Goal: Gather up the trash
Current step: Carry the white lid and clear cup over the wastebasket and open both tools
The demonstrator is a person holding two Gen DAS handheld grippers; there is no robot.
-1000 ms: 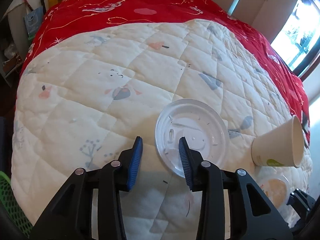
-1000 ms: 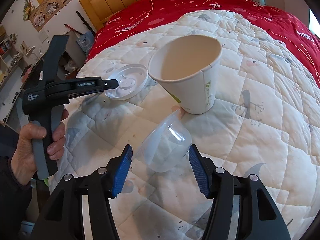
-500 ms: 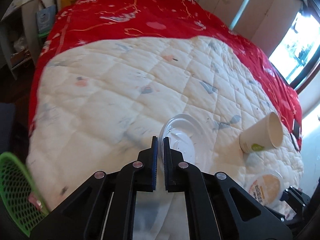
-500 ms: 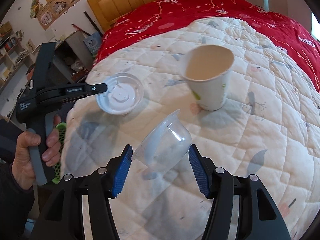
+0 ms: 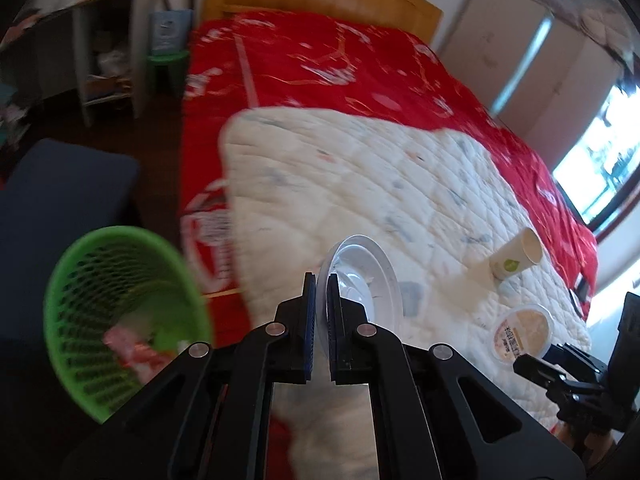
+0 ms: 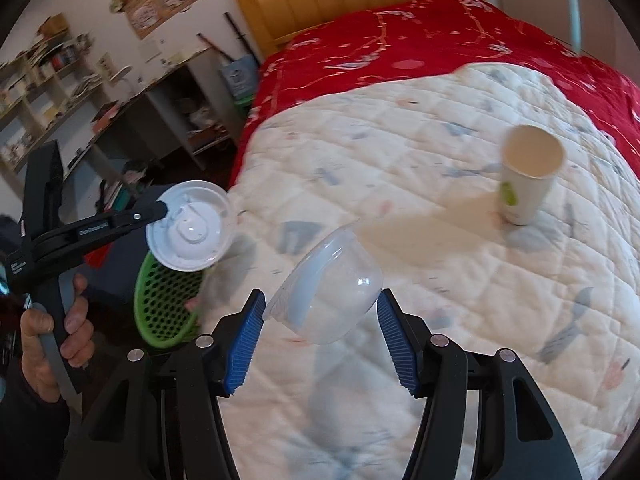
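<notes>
Two pieces in hand: my left gripper is clamped on the round white plastic lid, right gripper holds the clear plastic tub. Neither is in the green mesh bin off the bed's edge yet. A paper cup and sealed round container remain on the white quilt.

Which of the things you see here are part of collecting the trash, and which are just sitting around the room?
Part of the job:
- white plastic lid, pinched in the left gripper
- clear plastic cup, between the right gripper's pads
- paper cup standing on the quilt
- round lidded tub
- green basket

Just lying about:
- quilt
- red bedspread
- shelves
</notes>
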